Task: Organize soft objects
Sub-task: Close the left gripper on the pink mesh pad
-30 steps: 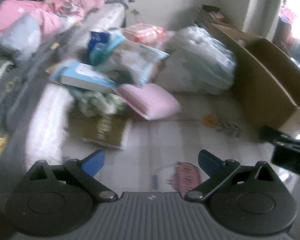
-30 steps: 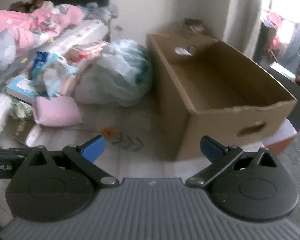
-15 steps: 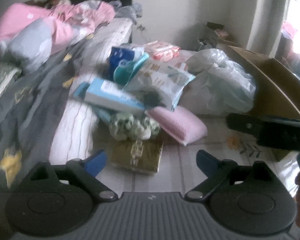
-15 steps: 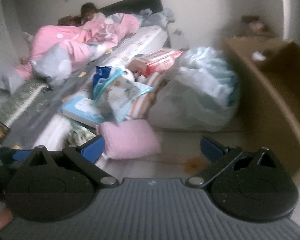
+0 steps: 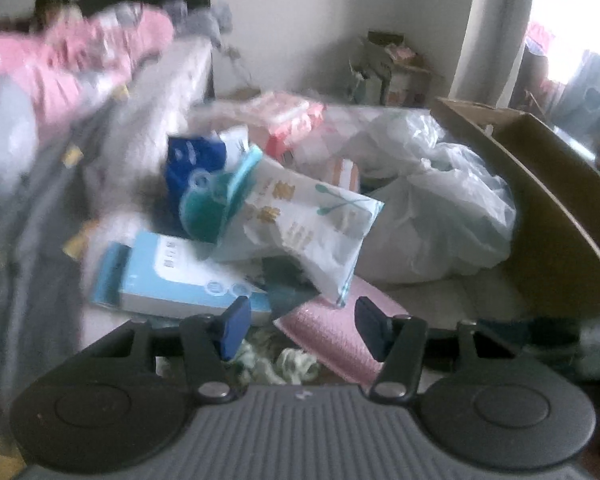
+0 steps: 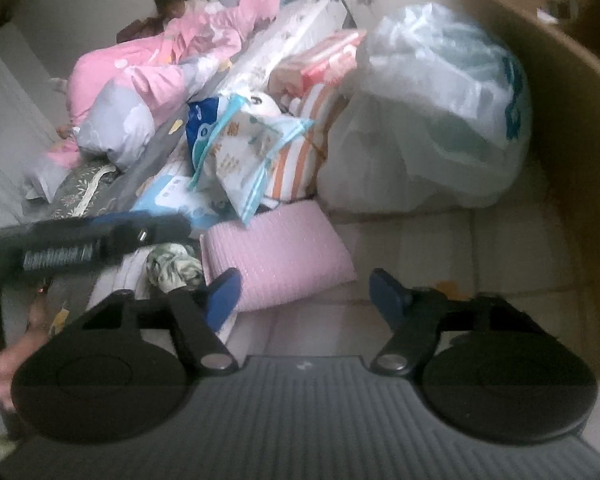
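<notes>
Hovered over heap with left gripper (image 5: 298,330) and right gripper (image 6: 304,294), jaws half-wide, closing, empty, apparently lined up for pink pad (image 6: 278,254) beside cardboard box (image 6: 572,120).

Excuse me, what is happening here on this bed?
A person holds a hand-held gripper in each hand over a pile of soft packs on the bed. The left hand-held gripper and right hand-held gripper both point at the pink padded pack, their jaws closing, nothing gripped yet. A cardboard box stands open to the right, beside a white plastic bag.
</notes>
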